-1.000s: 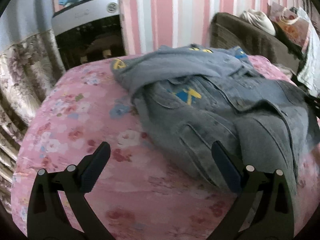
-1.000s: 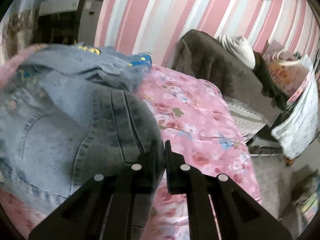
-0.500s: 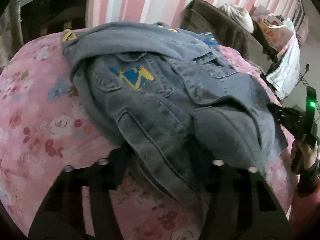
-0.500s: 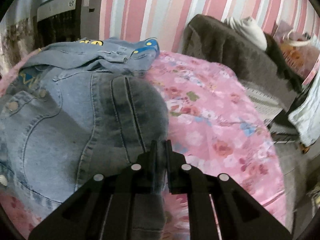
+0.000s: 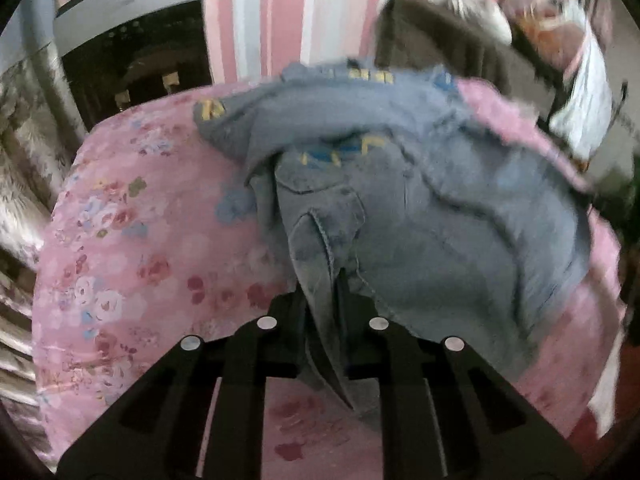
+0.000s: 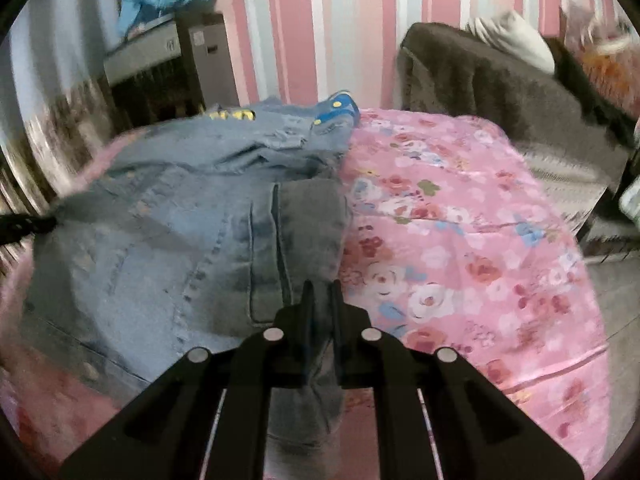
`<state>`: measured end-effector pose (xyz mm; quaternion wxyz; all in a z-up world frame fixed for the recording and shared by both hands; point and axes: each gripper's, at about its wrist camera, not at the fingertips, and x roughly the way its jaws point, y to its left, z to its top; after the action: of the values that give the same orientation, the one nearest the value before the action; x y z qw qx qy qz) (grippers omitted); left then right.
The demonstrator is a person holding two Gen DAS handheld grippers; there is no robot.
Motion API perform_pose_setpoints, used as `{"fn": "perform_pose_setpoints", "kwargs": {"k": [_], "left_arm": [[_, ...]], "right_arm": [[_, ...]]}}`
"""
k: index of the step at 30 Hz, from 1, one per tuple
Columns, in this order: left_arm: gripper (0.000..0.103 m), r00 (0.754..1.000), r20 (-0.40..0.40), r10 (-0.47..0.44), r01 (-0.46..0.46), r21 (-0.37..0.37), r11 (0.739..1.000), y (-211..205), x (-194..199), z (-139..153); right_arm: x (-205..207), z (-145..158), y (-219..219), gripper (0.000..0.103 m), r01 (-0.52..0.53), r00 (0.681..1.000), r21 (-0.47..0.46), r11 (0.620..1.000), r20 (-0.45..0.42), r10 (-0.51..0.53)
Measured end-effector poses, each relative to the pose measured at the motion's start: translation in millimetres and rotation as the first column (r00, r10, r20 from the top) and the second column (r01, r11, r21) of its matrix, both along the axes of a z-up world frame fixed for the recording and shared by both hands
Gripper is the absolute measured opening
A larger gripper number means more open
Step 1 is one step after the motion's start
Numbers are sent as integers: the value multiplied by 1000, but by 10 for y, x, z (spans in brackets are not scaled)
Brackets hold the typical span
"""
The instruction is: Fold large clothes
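A blue denim jacket (image 5: 420, 208) with yellow and blue patches lies bunched on a pink floral bedspread (image 5: 132, 248). My left gripper (image 5: 322, 284) is shut on a fold of the jacket's near edge, with denim hanging down between the fingers. In the right wrist view the denim jacket (image 6: 180, 232) covers the left half of the bedspread (image 6: 460, 240). My right gripper (image 6: 322, 286) is shut on the jacket's dark hem, which hangs down between its fingers. The left gripper's black tip pokes in at the far left of the right wrist view (image 6: 24, 226).
A pink striped wall (image 5: 300, 12) rises behind the bed. A dark cabinet with a grey top (image 5: 132, 52) stands at the back left. A brown couch (image 6: 500, 84) with a white cushion and bags stands at the back right. A patterned curtain (image 5: 20, 168) hangs at left.
My left gripper went from wide open over the bedspread to shut on the jacket's near edge. The right gripper stayed shut on the hem while the view shifted.
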<state>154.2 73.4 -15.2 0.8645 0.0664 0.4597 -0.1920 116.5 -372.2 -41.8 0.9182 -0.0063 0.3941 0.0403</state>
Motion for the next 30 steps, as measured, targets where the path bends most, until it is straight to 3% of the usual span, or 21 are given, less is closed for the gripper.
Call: {"fn": "perform_pose_setpoints", "kwargs": {"k": [2, 5, 6, 7, 9, 11, 15, 24, 26, 27, 28, 30], "left_arm": [[13, 1000, 13, -8, 7, 41, 999, -74, -57, -90], [27, 998, 67, 17, -21, 53, 998, -120, -134, -91], [46, 996, 79, 34, -38, 51, 998, -116, -153, -82], [72, 995, 87, 55, -59, 41, 997, -97, -168, -85], [87, 992, 107, 73, -75, 11, 997, -77, -251, -72], [87, 989, 126, 76, -76, -1, 997, -93, -343, -51], [91, 985, 130, 112, -106, -57, 993, -97, -529, -60], [91, 997, 11, 72, -69, -155, 985, -302, -703, -362], [77, 999, 13, 42, -40, -138, 990, -453, -670, -440], [64, 999, 20, 36, -33, -125, 992, -500, -658, -456], [41, 999, 29, 26, -22, -131, 991, -531, -646, -440], [25, 1000, 19, 4, -1, -195, 981, -507, -631, -335]], "right_arm": [[41, -75, 25, 8, 8, 1000, -56, 998, -3, -8], [52, -156, 50, 9, 11, 1000, -117, 993, 23, -9], [41, -162, 45, 11, 12, 999, -121, 993, 33, -8], [11, -158, 21, 15, 5, 999, -101, 995, 54, 1], [-43, -131, -39, 32, -2, 998, -45, 999, 58, 4], [-109, -111, -106, 52, 6, 997, 1, 1000, 75, -6], [-256, -109, -150, 52, 25, 996, 37, 999, 89, -28], [-409, -323, -68, 52, -1, 1000, 60, 998, 28, -1], [-368, -341, -40, 50, -15, 1000, 87, 996, 20, 13], [-349, -338, -15, 46, -19, 1000, 84, 996, 21, 17], [-323, -331, 2, 20, -33, 999, 94, 995, 23, 31], [-329, -273, -12, 14, -35, 999, 121, 992, 34, 31]]}}
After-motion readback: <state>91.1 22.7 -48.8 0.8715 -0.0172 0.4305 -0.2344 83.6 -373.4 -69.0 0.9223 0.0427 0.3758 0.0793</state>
